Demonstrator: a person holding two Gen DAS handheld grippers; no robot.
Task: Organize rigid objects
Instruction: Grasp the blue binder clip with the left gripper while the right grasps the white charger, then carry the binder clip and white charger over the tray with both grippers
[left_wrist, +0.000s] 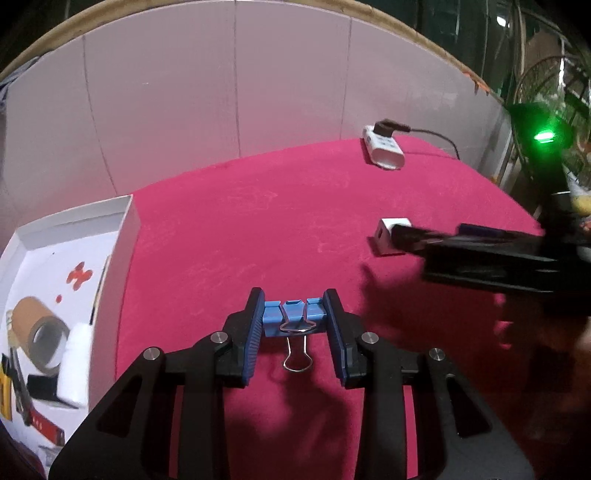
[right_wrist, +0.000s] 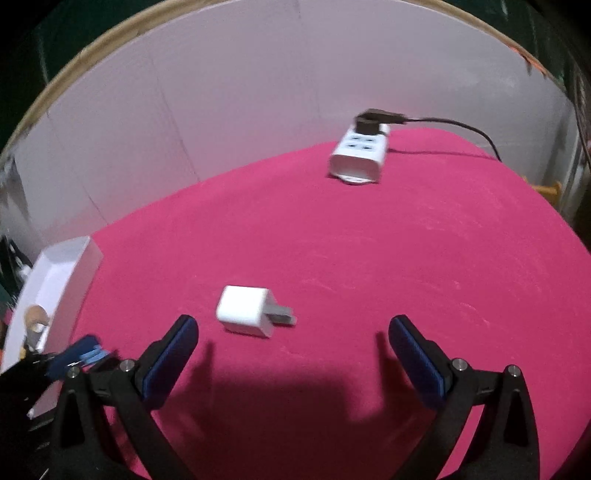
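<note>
Right of the white box (left_wrist: 110, 236), left gripper (left_wrist: 295, 317) clamps the blue binder clip (left_wrist: 293, 315) for boxing while right gripper (right_wrist: 293, 354) gapes wide, empty, needing to close on the white charger plug (right_wrist: 245, 310).

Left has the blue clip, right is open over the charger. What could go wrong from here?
1. The left gripper pinches the blue binder clip only by its ends near the fingertips; it may slip on the way to the white box.
2. The white charger lies left of centre between the open right gripper fingers, prongs sideways; closing could push or twist it.
</note>
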